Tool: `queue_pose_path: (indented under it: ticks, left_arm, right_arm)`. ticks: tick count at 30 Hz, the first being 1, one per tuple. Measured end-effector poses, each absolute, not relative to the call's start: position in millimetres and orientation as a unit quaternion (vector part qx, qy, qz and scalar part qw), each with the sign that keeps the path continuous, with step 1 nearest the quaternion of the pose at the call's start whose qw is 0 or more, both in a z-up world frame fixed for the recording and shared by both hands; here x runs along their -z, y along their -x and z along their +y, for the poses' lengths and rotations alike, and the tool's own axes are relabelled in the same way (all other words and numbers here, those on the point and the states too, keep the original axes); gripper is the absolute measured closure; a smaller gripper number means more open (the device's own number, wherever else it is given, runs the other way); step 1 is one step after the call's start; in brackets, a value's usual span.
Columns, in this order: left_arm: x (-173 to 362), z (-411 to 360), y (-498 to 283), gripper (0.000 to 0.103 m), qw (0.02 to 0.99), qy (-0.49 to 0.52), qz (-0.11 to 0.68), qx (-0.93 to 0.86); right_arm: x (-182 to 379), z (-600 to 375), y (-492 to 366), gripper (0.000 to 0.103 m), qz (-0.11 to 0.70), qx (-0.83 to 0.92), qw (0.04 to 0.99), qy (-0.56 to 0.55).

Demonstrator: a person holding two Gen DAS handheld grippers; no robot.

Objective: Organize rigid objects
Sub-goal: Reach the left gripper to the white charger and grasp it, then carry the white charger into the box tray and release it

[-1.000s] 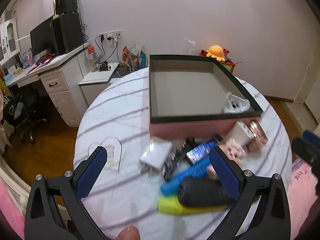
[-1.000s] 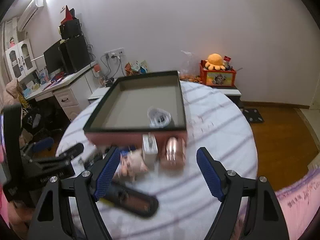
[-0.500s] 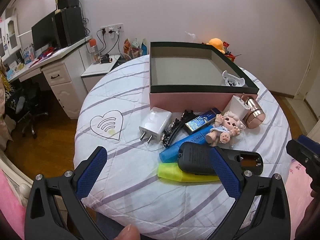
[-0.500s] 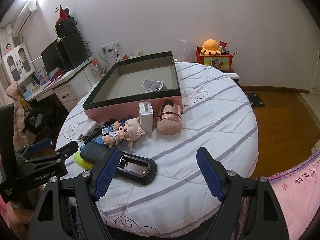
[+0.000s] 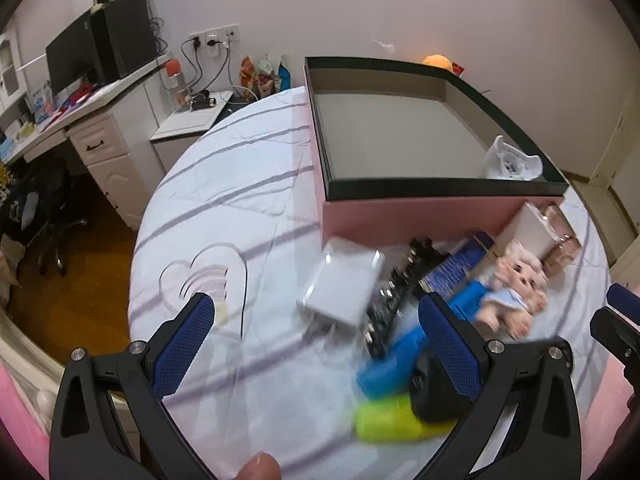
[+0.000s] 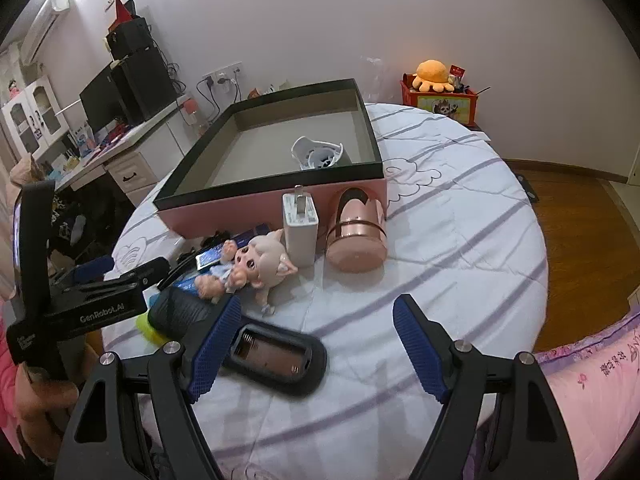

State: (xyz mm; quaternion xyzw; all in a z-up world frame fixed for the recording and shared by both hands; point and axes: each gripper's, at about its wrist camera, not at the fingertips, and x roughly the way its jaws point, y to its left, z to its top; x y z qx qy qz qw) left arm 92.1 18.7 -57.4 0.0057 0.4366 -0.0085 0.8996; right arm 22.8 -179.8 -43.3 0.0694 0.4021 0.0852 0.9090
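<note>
On the round table, in front of the box:
Clutter: a doll (image 6: 260, 266), two chargers (image 6: 300, 232) (image 5: 344, 286), a copper can (image 6: 356, 234), a black case (image 6: 276, 354), a dark comb (image 5: 394, 300), blue (image 5: 404, 354) and yellow (image 5: 390, 418) tubes, all packed close against the pink wall of the box (image 6: 200, 216).
Box: open-topped, black rim, nearly empty; one white cup (image 6: 318, 154) lies in its near right corner.
Left gripper (image 5: 320, 350): jaws wide apart, nothing between them; it hangs over the charger and comb, its view blurred.
Right gripper (image 6: 316, 346): jaws wide apart, empty, low over the case.
Case handling: probably light, stiff plastic, lying flat with its hollow battery bay up; the long side walls look the safest hold, since the smooth rounded ends could slip.
Doll: hard and knobbly; likely best taken at the body, not the thin limbs.
Can: on its side, likely to roll if nudged.
Edges: the case lies close to the table's near edge, so a push outward risks a drop.
Room: bare cloth to the right of the can and left of the flat charger; the box wall blocks a straight slide, so items must go up and over the rim.
</note>
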Motion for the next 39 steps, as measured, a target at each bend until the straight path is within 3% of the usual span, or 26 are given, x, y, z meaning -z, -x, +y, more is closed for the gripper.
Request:
queue_pose_path:
  ticks: [11,14,16,18,26,28,39]
  left_arm:
    - [72.2,29.4,-122.3,0.003,0.894,-0.009,0.447,0.025]
    - [77.1,31.1,-128.2,0.011,0.889,0.008,0.456,0.039]
    - [77.0,29.8,-127.8,0.031,0.890,0.002,0.455,0.037]
    - [78.4,30.1,-124.3,0.042,0.890,-0.011,0.456,0.027]
    - [77.7,36.2,-119.1,0.048,0.892,0.001,0.452,0.030]
    - [77.5,34.4,-119.2,0.065,0.892,0.007,0.450,0.038]
    - [61.0,33.8,-98.1,0.065,0.897,0.019,0.439,0.048]
  right_arm:
    - [55.6,-173.7,-48.0,0.023,0.424,-0.076,0.900,-0.063]
    - [56.4,-171.6,-49.1,0.023,0.428,-0.074,0.899,-0.059]
    - [55.5,-170.8,-48.0,0.023,0.429,-0.074,0.899,-0.057]
    - [54.8,-171.3,-47.3,0.023,0.429,-0.072,0.899,-0.054]
    - [55.1,-175.5,-45.3,0.023,0.428,-0.067,0.899,-0.058]
    - [54.9,-174.1,-44.4,0.023,0.429,-0.068,0.899,-0.055]
    - [47.8,-175.7,-44.7,0.023,0.423,-0.066,0.901,-0.064]
